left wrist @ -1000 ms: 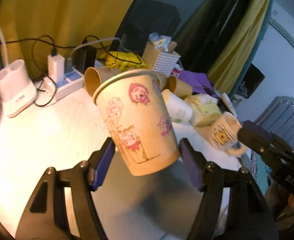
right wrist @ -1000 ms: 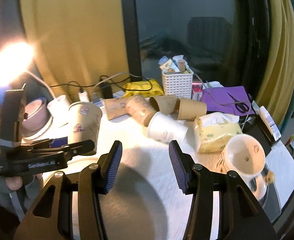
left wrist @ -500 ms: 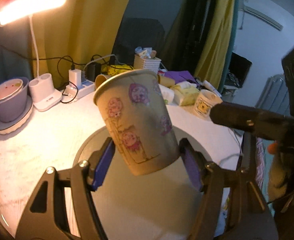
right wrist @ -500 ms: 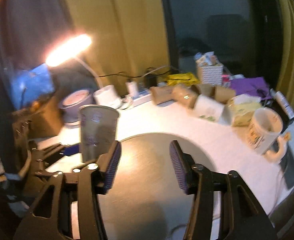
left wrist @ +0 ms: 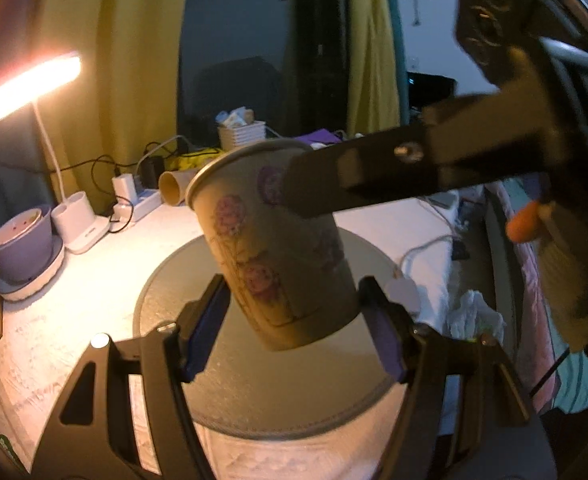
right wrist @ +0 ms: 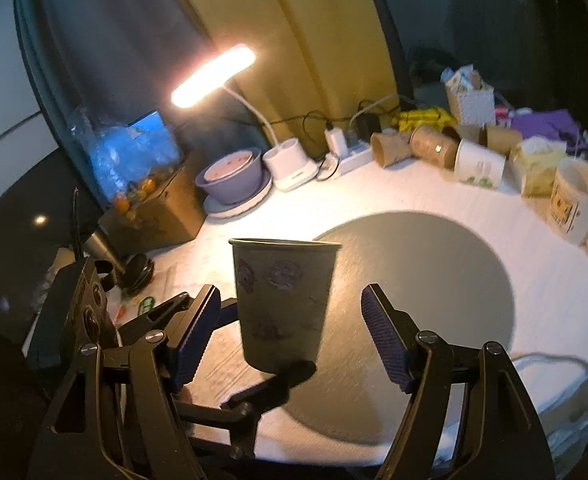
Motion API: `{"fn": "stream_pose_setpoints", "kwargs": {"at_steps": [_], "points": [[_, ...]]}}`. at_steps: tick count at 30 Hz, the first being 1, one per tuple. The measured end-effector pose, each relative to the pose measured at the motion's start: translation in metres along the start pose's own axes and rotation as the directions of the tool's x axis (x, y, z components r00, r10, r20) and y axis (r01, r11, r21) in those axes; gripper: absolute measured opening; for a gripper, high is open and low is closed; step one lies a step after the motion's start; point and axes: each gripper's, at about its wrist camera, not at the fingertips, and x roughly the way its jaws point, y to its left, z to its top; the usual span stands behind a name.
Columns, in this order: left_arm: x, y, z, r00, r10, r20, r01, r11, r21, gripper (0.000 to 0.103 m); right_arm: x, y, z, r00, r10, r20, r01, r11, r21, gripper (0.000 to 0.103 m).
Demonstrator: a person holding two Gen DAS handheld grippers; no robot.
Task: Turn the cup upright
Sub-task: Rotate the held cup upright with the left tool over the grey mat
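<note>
Left hand-held gripper (left wrist: 294, 328) pinched the paper cup (left wrist: 274, 248) rim-up above the round grey mat (left wrist: 166, 300), right hand-held gripper (right wrist: 290, 340) gaping at three o'clock, so an overtight squeeze might buckle the thin wall.

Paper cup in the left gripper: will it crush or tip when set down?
The paper cup looks thin-walled, so a harder squeeze from the left gripper probably dents it. It appears empty and light, wider at the rim than the base, so likely tippy on the grey mat.

cup (left wrist: 278, 248) rim partly hidden by right gripper (left wrist: 374, 184)
</note>
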Motion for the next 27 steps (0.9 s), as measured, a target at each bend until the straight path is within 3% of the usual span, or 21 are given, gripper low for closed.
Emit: {"fn": "stream_pose_setpoints", "kwargs": {"at_steps": [12,14,21,23,27], "points": [[0.001,-0.012,-0.004,0.999,-0.026,0.022,0.023,0.994,0.104,0.068,0.015,-0.014,-0.004,0.995,0.072,-0.069,-0.067,0.995,0.071,0.076],[0.005,-0.010,-0.003,1.000,-0.020,0.019,0.018,0.994,0.106,0.068,0.018,-0.017,-0.002,0.994,0.079,-0.078,-0.073,0.995,0.073,0.071],[0.028,0.006,0.000,0.997,-0.044,-0.060,0.046,0.998,0.042,0.071,0.037,-0.031,0.006,0.991,0.072,-0.110,-0.065,0.996,0.069,0.066],[0.037,0.013,-0.002,0.994,-0.048,-0.102,0.048,0.999,-0.002,0.081,0.043,-0.037,0.009,0.993,0.048,-0.104,-0.041,0.997,0.064,0.066],[0.048,0.028,-0.006,0.985,-0.055,-0.163,0.043,0.996,-0.074,0.081,0.054,-0.049,0.022,0.997,-0.029,-0.065,0.030,0.999,0.027,0.066]]}}
